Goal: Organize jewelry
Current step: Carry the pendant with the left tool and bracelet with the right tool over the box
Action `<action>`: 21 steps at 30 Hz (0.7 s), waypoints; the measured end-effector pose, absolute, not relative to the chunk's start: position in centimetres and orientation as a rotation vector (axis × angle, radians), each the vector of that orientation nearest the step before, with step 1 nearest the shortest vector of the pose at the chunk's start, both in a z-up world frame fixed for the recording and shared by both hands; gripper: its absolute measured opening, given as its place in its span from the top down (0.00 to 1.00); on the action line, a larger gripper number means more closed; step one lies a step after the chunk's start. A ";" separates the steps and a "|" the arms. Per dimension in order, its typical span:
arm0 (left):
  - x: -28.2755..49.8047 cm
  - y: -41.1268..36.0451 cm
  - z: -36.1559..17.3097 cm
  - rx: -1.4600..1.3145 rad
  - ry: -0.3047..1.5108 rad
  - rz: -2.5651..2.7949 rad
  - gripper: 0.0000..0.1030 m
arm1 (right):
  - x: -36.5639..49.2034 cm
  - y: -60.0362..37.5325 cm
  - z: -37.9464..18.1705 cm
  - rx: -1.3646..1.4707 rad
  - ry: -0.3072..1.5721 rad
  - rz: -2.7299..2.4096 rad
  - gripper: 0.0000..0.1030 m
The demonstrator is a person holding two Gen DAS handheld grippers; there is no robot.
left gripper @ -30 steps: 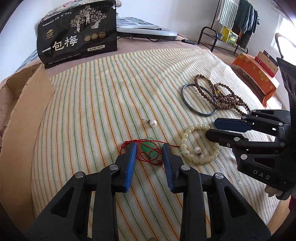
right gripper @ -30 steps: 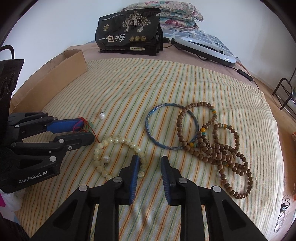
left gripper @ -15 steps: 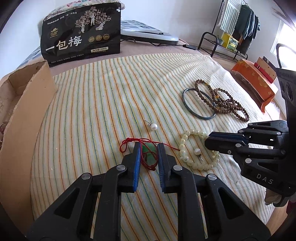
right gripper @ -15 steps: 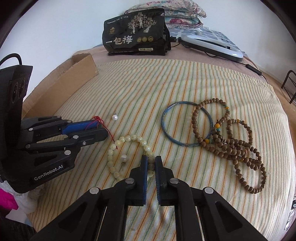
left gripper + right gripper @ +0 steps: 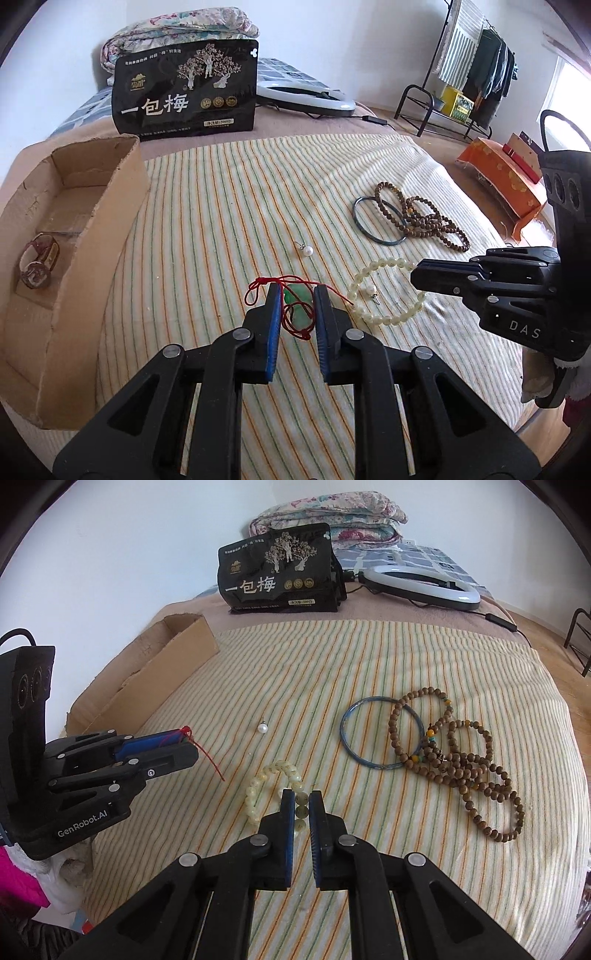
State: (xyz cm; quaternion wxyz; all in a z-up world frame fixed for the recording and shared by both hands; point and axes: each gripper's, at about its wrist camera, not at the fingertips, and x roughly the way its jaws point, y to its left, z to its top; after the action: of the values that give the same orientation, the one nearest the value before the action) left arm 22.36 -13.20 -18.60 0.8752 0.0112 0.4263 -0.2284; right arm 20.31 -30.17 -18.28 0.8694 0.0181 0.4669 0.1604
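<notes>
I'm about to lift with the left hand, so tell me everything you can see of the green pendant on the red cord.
The green pendant looks like translucent jade, small and rounded, tied on thin red cord that loops around it and trails one strand rightward to the pale bead bracelet. It sits between the left tongs, which are closed on it, just above the striped cloth; its underside is hidden.

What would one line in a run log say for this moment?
left claw: shut on green pendant with red cord | right claw: shut on pale bead bracelet | cardboard box: holds watch
</notes>
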 end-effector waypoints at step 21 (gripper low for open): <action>17.5 -4.7 -11.8 -0.021 0.753 -0.377 0.85 | 17.7 -26.8 -11.1 -0.036 0.857 0.333 0.95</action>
State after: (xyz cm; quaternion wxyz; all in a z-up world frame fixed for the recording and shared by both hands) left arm 17.48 -4.73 -11.81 0.9126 -0.0101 0.3654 -0.1832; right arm 17.67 -26.76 -11.07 0.8961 -0.0174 0.4135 0.1605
